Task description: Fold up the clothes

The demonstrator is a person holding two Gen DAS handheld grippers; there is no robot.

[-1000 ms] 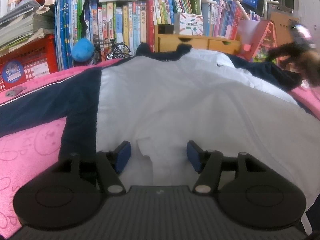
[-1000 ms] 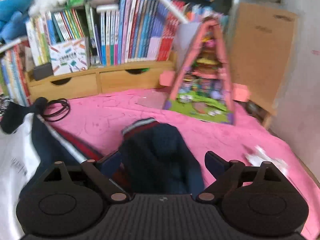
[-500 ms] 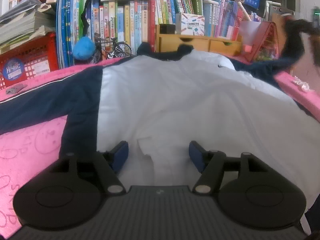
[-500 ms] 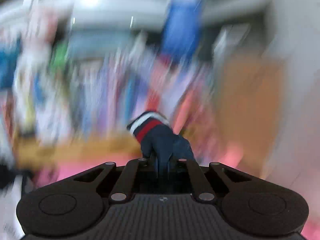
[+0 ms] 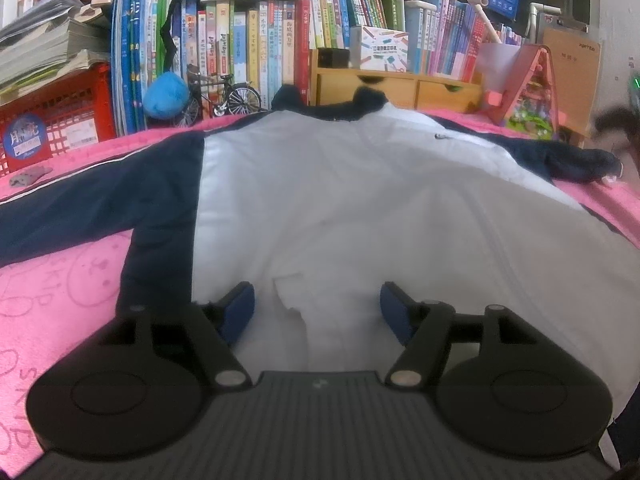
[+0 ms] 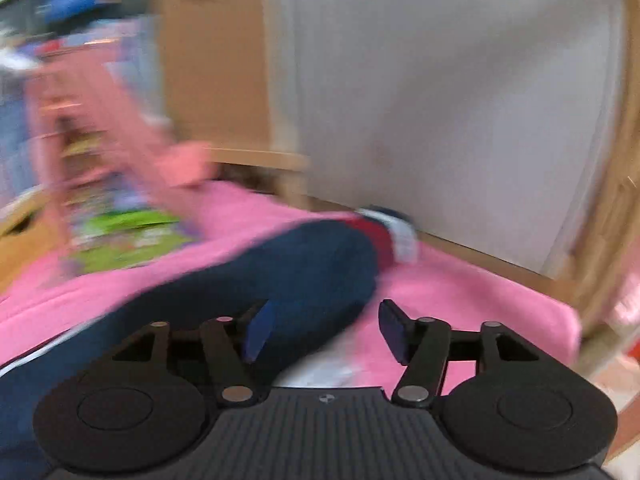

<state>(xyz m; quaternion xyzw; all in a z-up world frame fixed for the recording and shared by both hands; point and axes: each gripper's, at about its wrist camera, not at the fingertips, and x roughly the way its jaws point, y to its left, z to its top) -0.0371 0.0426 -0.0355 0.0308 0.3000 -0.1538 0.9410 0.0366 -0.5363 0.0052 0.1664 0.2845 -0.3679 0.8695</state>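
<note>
A white jacket [image 5: 360, 208] with navy sleeves lies spread flat on a pink blanket [image 5: 52, 300]. My left gripper [image 5: 316, 304] hovers over the white hem. Its jaws are opening, and a small ridge of fabric lies between the blue pads untouched. In the blurred right wrist view, the navy right sleeve [image 6: 304, 264] lies stretched out on the blanket. Its red-and-white cuff [image 6: 396, 236] is at the far end. My right gripper [image 6: 324, 320] is over that sleeve with its jaws opening. The left pad is above the cloth and neither pad presses on it.
Along the back stand a packed bookshelf [image 5: 260, 40], a wooden drawer unit [image 5: 400, 88], a red crate [image 5: 52, 120], a toy bicycle [image 5: 224, 96] and a pink toy house [image 5: 532, 88]. A cardboard sheet [image 6: 212, 60] and a pale wall [image 6: 440, 100] close the right side, where the blanket's edge [image 6: 572, 332] drops off.
My right gripper held the sleeve's cuff lifted half a second ago. It has since swung right and let go, and the sleeve now lies stretched on the blanket. The left gripper stayed put, jaws slightly wider.
</note>
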